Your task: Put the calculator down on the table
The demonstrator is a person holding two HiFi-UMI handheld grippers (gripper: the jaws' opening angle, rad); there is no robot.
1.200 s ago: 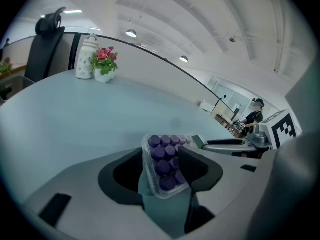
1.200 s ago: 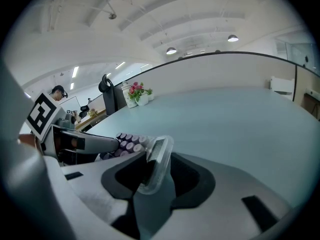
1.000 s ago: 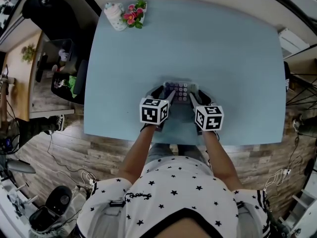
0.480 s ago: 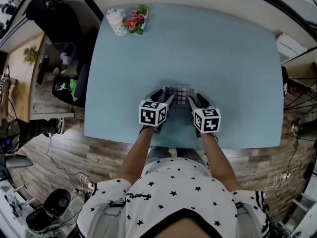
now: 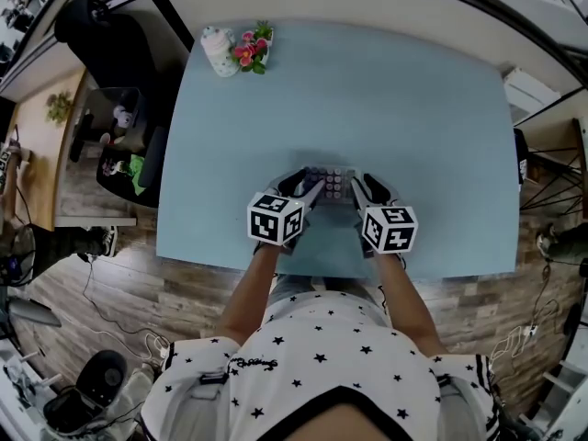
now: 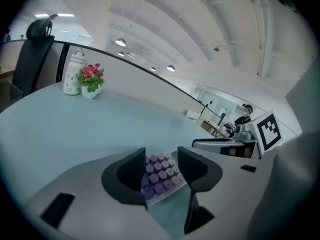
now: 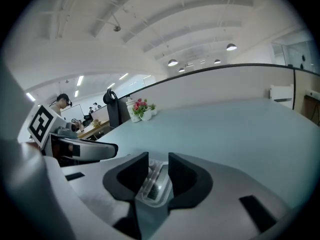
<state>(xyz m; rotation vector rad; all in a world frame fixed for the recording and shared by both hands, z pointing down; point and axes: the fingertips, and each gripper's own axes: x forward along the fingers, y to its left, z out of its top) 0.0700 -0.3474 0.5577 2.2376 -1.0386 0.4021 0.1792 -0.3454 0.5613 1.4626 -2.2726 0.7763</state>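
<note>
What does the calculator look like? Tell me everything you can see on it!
The calculator is small and flat, with a pale plastic-looking case, rows of round purple keys and a dark display window at one end. It seems to lie flat on the light blue table near its front edge, the left gripper and right gripper straddling its sides. The right jaws are closing, but no pad appears to press on it.
</note>
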